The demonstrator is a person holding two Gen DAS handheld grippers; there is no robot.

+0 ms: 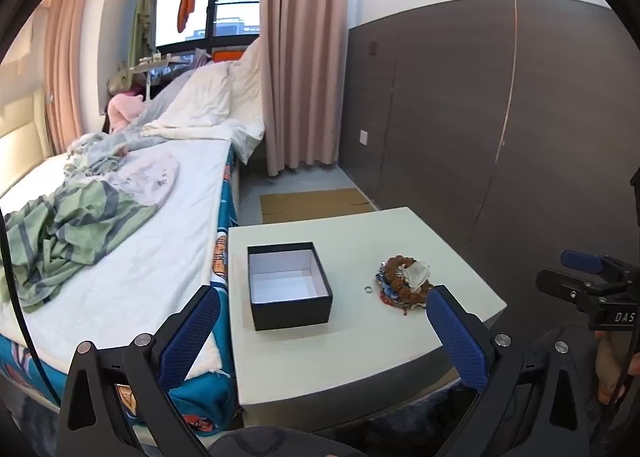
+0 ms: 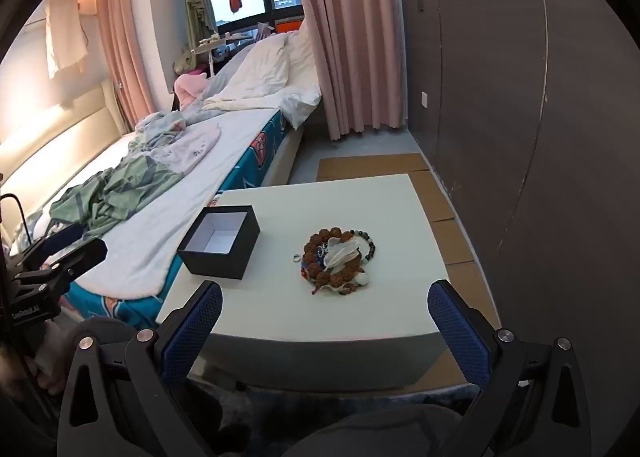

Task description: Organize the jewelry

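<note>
An open black box (image 1: 289, 284) with a white, empty inside stands on the white low table (image 1: 340, 353); it also shows in the right wrist view (image 2: 220, 243). To its right lies a pile of jewelry (image 1: 404, 280): brown bead bracelets, dark beads, a white piece (image 2: 338, 259). A small silver ring (image 1: 367, 289) lies just left of the pile, also in the right wrist view (image 2: 295, 257). My left gripper (image 1: 322, 331) is open and empty, short of the table's front edge. My right gripper (image 2: 325, 331) is open and empty, in front of the pile.
A bed (image 1: 120, 241) with crumpled clothes adjoins the table's left side. A dark panelled wall (image 1: 500, 137) runs on the right. Flat cardboard (image 2: 376, 165) lies on the floor beyond the table. A pink curtain (image 1: 304, 57) hangs behind.
</note>
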